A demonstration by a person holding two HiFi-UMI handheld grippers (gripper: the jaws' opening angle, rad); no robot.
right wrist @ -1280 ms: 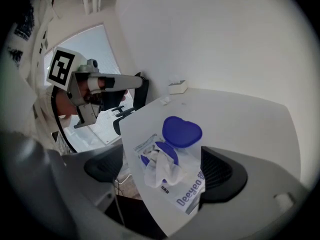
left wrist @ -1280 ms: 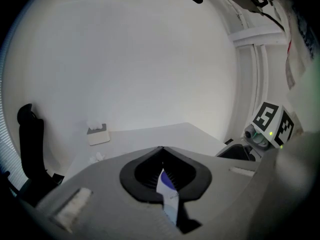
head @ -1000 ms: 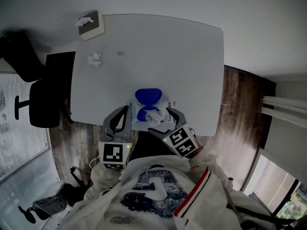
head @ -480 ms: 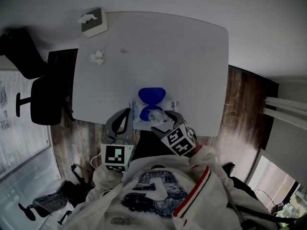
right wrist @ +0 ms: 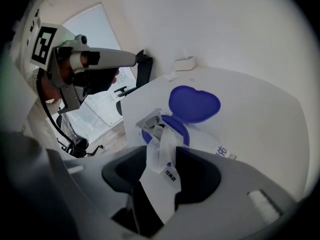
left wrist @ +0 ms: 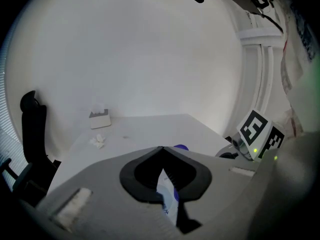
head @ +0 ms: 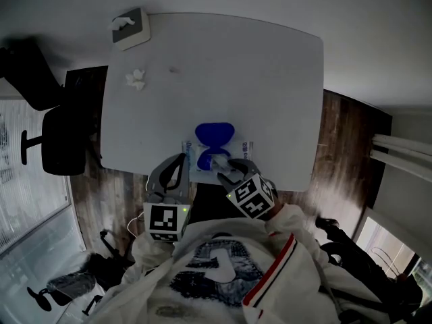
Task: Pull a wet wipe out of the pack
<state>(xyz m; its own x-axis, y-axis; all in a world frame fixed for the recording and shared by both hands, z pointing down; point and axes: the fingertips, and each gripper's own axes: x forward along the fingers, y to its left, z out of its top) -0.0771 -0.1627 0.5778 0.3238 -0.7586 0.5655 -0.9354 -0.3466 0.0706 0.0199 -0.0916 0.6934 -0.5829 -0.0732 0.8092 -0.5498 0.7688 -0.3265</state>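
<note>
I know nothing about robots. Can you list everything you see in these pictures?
table: one, white, centre of the room
pack of wet wipes: one, white, blue lid flipped open, near edge of table
wipe: one, white, sticking out of the pack's opening
tissue box: one, grey, far left corner of table
crumpled tissue: one, white, on table near the box
chair: one, black, left of table
floor: dark wood, around table
sweatshirt: one, white, on the person
left gripper: one, grey, jaws shut on the pack's edge
right gripper: one, grey, jaws just been closing, now on the wipe
</note>
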